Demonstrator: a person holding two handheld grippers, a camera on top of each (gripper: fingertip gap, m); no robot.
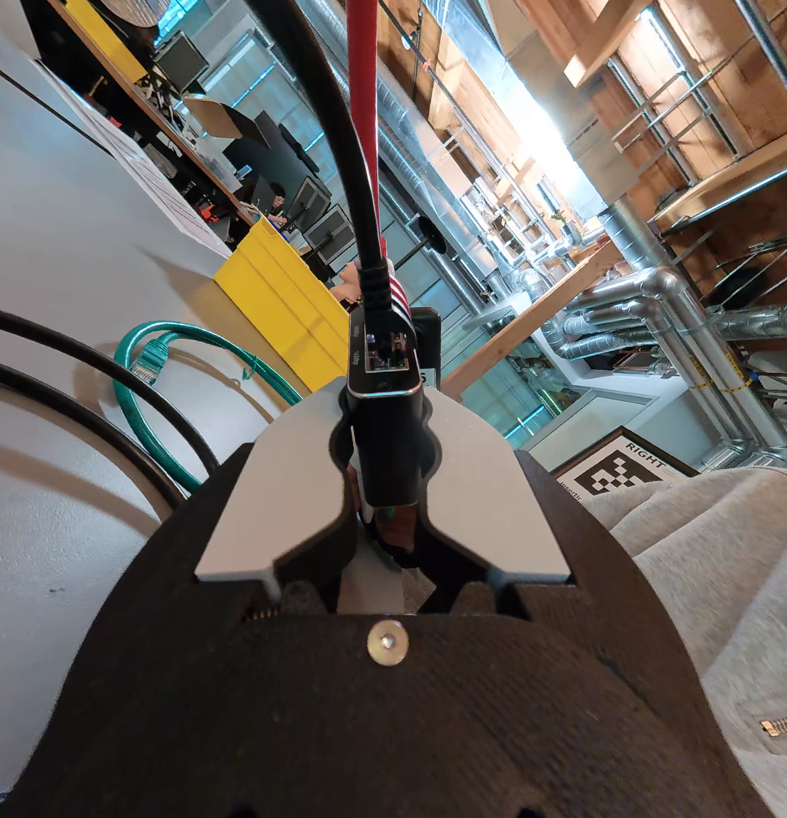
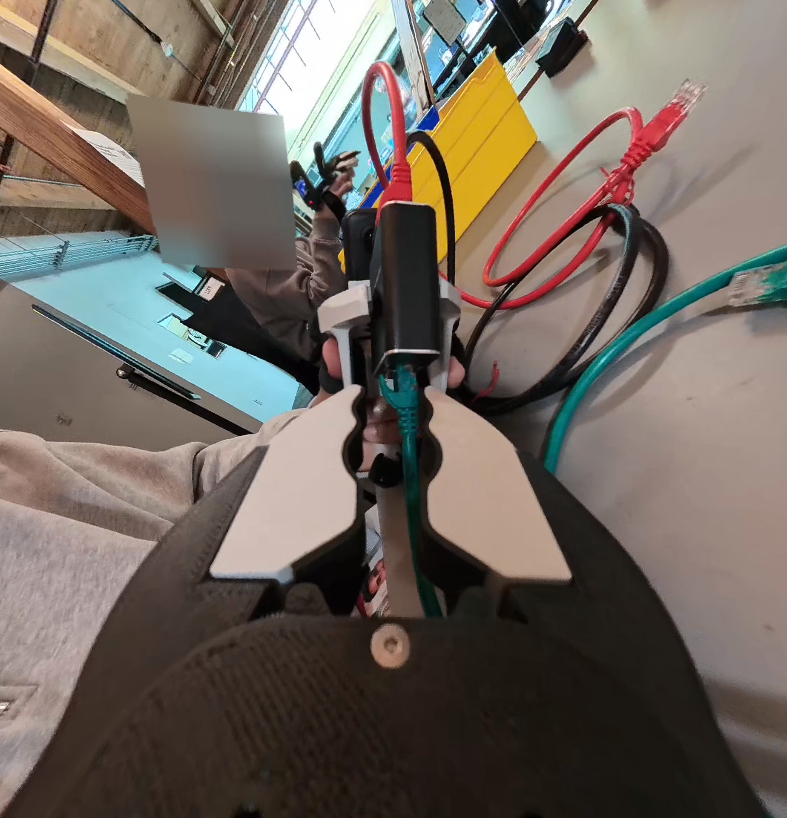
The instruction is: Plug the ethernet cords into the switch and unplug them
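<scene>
The left gripper's fingers are clenched on the black switch, pinching its body from both sides and holding it up off the grey table. At the switch's far end a black cord and a red cord are seated in ports, and beside the black plug one port looks vacant.

In the right wrist view the right gripper faces the switch's near end, its fingers parted around the green cord without visibly pinching it; the gap looks wider than the cable. The green plug is at the port, apparently inserted, though how deep cannot be told.

The step in hand seems to be the green plug's insertion or its removal. For pulling, the next move calls for closing on the plug boot, pressing its latch tab, and drawing straight away from the switch while the left gripper braces. Spare red and green plugs lie on the table beyond the switch.
</scene>
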